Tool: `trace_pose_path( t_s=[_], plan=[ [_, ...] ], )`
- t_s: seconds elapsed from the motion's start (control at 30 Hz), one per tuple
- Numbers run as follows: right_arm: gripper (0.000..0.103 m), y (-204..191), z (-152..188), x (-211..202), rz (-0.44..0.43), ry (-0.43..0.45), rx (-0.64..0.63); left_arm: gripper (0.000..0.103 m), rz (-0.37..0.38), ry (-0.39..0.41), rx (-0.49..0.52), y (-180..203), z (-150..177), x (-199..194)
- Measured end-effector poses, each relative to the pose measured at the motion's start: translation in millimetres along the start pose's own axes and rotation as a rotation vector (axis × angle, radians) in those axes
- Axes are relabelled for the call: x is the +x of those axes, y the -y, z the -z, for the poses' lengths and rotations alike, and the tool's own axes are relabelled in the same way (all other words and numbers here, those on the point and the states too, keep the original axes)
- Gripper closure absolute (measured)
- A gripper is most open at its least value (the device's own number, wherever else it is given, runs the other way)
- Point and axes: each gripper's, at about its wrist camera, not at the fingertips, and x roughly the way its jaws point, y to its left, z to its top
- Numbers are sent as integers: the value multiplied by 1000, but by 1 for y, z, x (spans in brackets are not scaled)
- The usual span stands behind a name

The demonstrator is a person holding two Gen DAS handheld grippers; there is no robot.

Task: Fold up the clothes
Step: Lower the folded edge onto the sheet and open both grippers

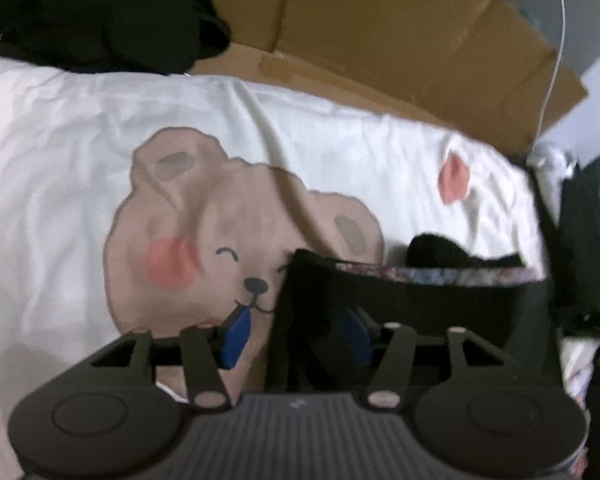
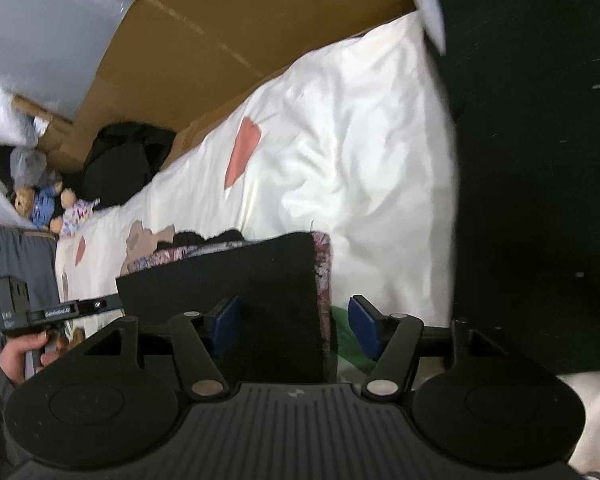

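Two hand-held grippers: both are working over one dark garment on a bed.
Garment: a black folded piece (image 2: 236, 280) with a patterned lining showing along its edges is lying on the white bedcover (image 2: 360, 152), near the bed's front edge, partly covering a printed bear face (image 1: 220, 240).
Left hand-held gripper (image 1: 296, 334): its blue pads are standing partly apart; one pad (image 1: 238, 334) is sitting clear over the bear print, the other is blurred against the black cloth, gripping nothing.
Right hand-held gripper (image 2: 296, 326): its jaws are standing wide, straddling the garment's corner without pressing it.
Bed's far edge: brown cardboard (image 1: 380, 32) is lining it, with a black clothes pile (image 1: 108, 16) at the far left corner.
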Motion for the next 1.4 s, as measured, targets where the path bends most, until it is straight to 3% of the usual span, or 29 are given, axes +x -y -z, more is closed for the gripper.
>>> trace_pose_path(
  t_s=[0.2,0.23,0.27,0.3,0.37,0.4,0.43,0.47,0.93,1.23,1.4],
  plan=[
    [37,0,2,13,-21,3,18,43,15,15,-3,3,4,21],
    [40,0,2,17,-23,-3,22,42,20,22,-4,3,5,23],
    [52,0,2,20,-25,-10,31,43,20,31,-7,4,5,25],
    [58,0,2,23,-27,-17,38,46,11,41,-7,5,5,26],
    [84,-2,2,28,-19,-21,37,75,-16,46,-6,6,5,27],
    [89,-3,3,29,-17,-23,35,80,-13,42,-11,5,4,27],
    [92,-4,3,30,-18,-24,34,95,13,32,-23,3,4,26],
    [94,-4,3,30,-19,-24,33,96,26,28,-31,2,4,26],
    [98,-7,-13,-10,21,80,10,98,19,114,-63,-3,-11,-9],
    [98,2,-21,4,75,79,37,98,-36,103,-26,7,-29,15],
    [97,10,-22,20,109,43,42,97,-101,57,3,13,-33,36]
  ],
)
